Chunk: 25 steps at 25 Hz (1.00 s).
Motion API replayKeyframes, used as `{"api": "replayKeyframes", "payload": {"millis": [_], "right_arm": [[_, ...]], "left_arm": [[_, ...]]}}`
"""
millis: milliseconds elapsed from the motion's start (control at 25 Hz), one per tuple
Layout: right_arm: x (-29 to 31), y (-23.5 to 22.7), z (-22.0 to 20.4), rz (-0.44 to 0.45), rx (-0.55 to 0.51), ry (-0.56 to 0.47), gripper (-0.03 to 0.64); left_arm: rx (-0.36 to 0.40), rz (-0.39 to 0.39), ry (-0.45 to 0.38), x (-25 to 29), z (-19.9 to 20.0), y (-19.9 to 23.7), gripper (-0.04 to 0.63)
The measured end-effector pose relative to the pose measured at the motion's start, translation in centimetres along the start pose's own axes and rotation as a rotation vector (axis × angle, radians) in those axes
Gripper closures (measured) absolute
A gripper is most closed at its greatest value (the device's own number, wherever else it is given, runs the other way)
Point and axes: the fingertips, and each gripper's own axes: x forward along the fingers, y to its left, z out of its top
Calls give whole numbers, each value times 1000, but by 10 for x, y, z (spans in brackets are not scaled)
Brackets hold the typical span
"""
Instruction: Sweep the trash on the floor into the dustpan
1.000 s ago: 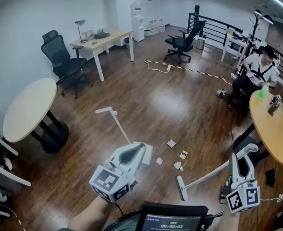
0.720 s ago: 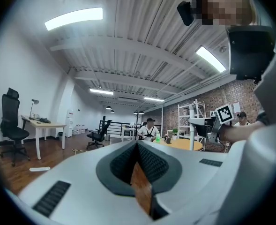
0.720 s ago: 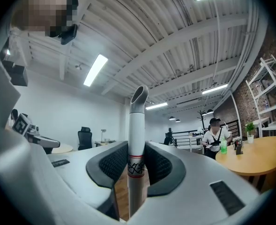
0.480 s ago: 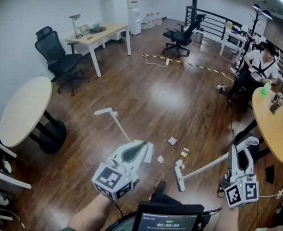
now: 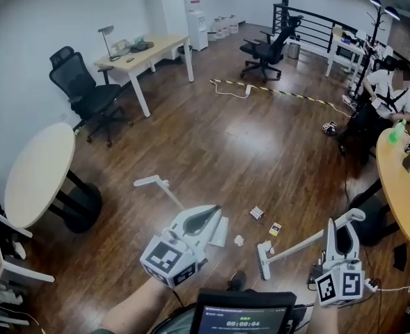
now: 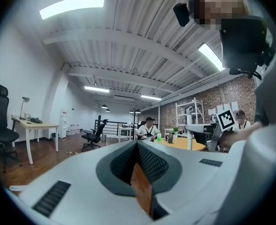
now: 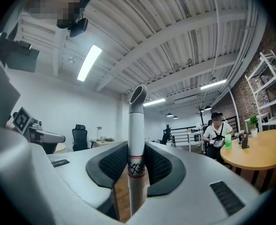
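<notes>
My left gripper [image 5: 203, 220] is low at the middle, shut on the white dustpan's long handle [image 5: 164, 191]. The pan [image 5: 220, 232] rests on the wood floor beside it. In the left gripper view the jaws [image 6: 138, 149] stand together and the grip itself is hidden. My right gripper [image 5: 336, 241] is shut on the broom's grey handle [image 7: 136, 125], which rises upright between its jaws [image 7: 137, 163]. The broom head [image 5: 263, 264] sits on the floor just right of the pan. Trash lies above it: a crumpled paper [image 5: 239, 241], a small packet [image 5: 257, 213] and a yellow box [image 5: 275, 229].
A round table [image 5: 34, 176] stands at the left and another [image 5: 403, 190] at the right, where a person [image 5: 382, 92] sits. Office chairs [image 5: 86, 92], a desk [image 5: 145, 53] and a taped cable [image 5: 274, 92] lie farther back. A shoe [image 5: 237, 280] shows below the pan.
The view has shifted forward and the trash sits lower in the picture. The broom head has drawn a little closer to the pieces. Both grippers keep their hold.
</notes>
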Motion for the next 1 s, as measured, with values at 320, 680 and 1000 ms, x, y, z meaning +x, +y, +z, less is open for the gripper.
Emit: {"api": "replayKeyframes", "payload": {"millis": [320,680,1000], "right_arm": [[62,-40,-26,-7,-1,4,488],[130,-46,-76,-84,-8,35,488],[175,-27,-155,-237,-23,92,488]], "left_arm": [[15,2,29,85,-13,29,591],[-39,-16,76,141,-47,90,591],[-12,-80,119,156,-101,166,591]]}}
